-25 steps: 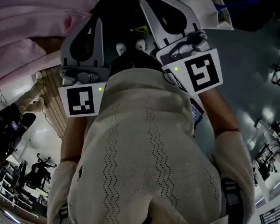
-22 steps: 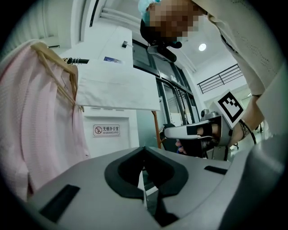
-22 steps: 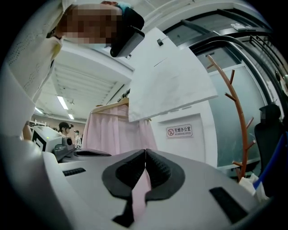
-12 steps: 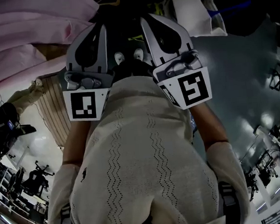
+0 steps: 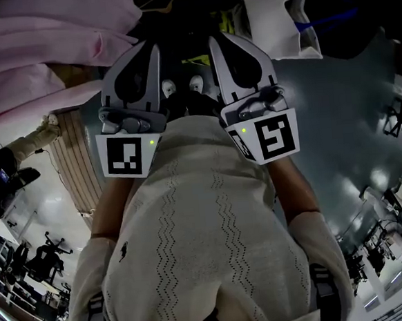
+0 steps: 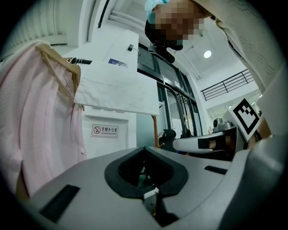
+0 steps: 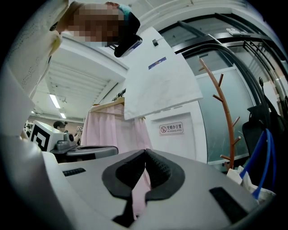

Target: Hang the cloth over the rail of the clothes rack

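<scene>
Both grippers are held up close to the person's chest, side by side, pointing away from the body. The left gripper (image 5: pixel 149 53) (image 6: pixel 144 149) is shut with nothing between its pads. The right gripper (image 5: pixel 218 45) (image 7: pixel 145 152) is shut too; the pink in the slot behind its pads is the garment hanging beyond it. A white cloth (image 6: pixel 117 87) (image 7: pixel 162 76) (image 5: pixel 273 19) hangs flat ahead of and above both grippers. A pink garment (image 6: pixel 40 117) (image 7: pixel 112 128) (image 5: pixel 46 44) hangs on a wooden hanger beside it, to its left.
A wooden coat tree (image 7: pixel 225 112) stands right of the white cloth, before a glass partition. Something with blue straps (image 7: pixel 257 166) sits low at the right. A white wall panel with a small sign (image 6: pixel 105 130) is behind the clothes. People and equipment stand farther off.
In the head view the right gripper has drawn down and left, closer to the chest. The left one has sunk slightly. Both stay shut and empty.
</scene>
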Motion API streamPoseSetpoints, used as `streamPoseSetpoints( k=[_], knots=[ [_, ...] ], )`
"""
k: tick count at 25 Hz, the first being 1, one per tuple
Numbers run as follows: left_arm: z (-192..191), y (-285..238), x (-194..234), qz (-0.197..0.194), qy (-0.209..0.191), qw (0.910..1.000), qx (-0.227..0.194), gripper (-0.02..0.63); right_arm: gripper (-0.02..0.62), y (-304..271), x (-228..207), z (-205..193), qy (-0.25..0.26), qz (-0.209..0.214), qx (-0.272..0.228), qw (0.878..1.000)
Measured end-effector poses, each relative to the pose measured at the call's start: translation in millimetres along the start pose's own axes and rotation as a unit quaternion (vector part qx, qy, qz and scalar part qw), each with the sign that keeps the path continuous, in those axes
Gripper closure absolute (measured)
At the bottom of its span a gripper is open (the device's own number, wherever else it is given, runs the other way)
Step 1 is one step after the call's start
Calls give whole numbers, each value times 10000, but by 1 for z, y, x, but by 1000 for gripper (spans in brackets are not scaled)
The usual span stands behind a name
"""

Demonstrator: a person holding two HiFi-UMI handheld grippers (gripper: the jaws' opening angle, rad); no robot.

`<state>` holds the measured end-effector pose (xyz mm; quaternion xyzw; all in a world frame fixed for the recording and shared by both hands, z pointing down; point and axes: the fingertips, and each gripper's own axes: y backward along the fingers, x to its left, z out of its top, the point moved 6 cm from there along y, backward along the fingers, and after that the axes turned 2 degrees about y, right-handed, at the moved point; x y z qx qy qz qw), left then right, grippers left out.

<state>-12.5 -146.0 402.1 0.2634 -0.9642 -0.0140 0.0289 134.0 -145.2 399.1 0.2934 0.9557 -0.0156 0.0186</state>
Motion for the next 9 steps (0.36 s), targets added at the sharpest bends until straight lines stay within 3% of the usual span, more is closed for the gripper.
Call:
streamPoseSetpoints(
  k=[9],
  knots=[
    [-7, -4, 6, 52, -186, 9996, 206, 594, 577, -2, -8, -3, -13, -22, 63, 10000]
  ],
)
